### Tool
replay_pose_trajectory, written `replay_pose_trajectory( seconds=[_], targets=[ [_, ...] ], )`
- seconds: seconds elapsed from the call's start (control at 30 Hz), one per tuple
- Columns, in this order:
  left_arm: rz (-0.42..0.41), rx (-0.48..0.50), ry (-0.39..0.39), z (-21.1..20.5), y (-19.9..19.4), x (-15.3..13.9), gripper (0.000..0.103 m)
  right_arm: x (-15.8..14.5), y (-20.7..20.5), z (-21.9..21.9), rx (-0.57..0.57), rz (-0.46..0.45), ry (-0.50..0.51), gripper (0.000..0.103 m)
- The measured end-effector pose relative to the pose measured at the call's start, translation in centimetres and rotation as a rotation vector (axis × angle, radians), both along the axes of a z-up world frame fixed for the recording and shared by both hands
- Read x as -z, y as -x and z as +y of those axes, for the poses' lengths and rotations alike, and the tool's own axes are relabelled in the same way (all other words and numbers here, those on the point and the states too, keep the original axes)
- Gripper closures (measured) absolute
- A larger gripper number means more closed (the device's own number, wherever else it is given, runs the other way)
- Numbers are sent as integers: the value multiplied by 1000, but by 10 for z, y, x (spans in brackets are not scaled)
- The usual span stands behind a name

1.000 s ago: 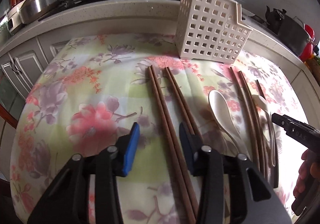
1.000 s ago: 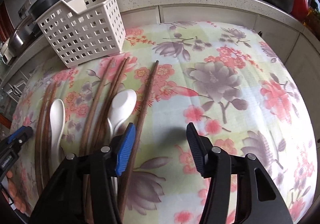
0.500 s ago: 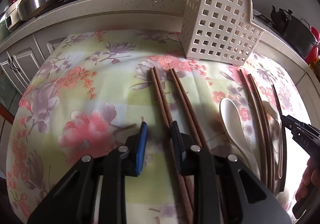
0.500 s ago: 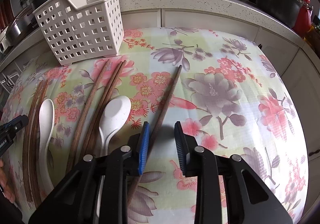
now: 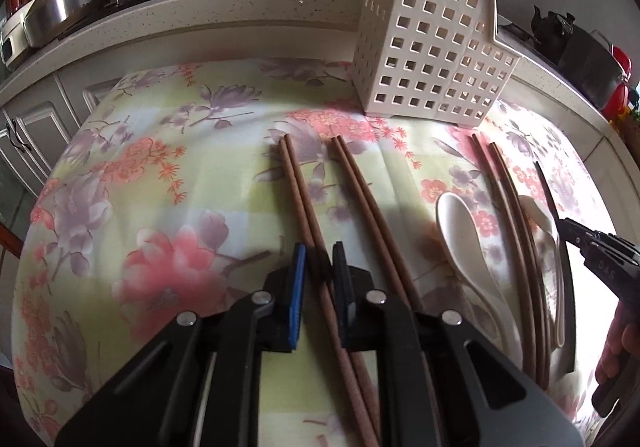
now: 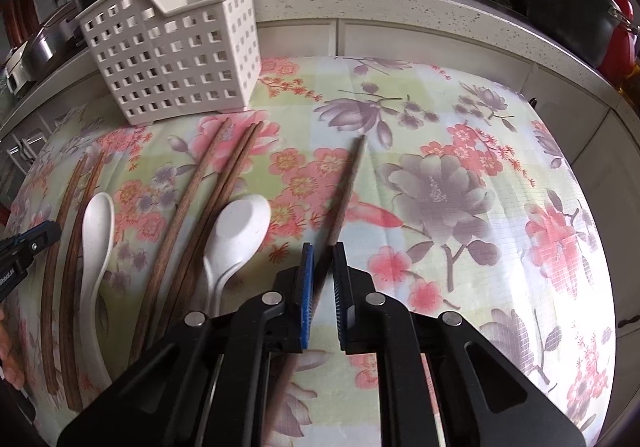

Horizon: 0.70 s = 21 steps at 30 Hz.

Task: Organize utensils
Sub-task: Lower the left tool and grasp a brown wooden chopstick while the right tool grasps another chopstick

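Brown wooden chopsticks and two white spoons lie on a floral tablecloth (image 5: 160, 183). My left gripper (image 5: 319, 261) is closing on the leftmost pair of chopsticks (image 5: 298, 191), which runs between its pads. A second pair (image 5: 372, 215) lies just to its right, then a white spoon (image 5: 460, 231) and more chopsticks (image 5: 508, 199). My right gripper (image 6: 323, 261) is closing on a single chopstick (image 6: 346, 183) lying apart on the right, beside the other spoon (image 6: 240, 223). A cream perforated utensil holder (image 5: 432, 55) stands upright at the cloth's far edge, with nothing visible inside it.
A speckled counter edge (image 5: 224, 15) runs behind the table, with a stove, pans and a pot on it. A black kettle and a red item stand at the far right. The right half of the cloth (image 6: 460, 199) carries only flower print.
Both grippers' jaws have come together from wide open. The left one shifted right over its chopstick pair; the right one now has the single chopstick between its pads.
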State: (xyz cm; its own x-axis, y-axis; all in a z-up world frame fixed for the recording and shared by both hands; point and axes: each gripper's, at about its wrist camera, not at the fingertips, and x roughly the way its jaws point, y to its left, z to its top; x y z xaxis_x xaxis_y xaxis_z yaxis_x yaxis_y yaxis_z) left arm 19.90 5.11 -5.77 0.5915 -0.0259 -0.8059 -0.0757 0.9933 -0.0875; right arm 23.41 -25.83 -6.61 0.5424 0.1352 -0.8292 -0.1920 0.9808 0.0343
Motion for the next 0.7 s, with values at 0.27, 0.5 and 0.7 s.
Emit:
replay_pose_trajectory(
  seconds=[0.27, 0.5, 0.7],
  targets=[
    [-7, 0, 33, 9, 3, -7, 83, -1, 7, -4, -6, 18, 3, 95],
    [21, -34, 12, 11, -3, -3, 84, -1, 6, -4, -4, 13, 7, 94],
    [24, -42, -39, 7, -6, -2, 88, 0, 3, -2, 7, -7, 32, 93]
  ],
)
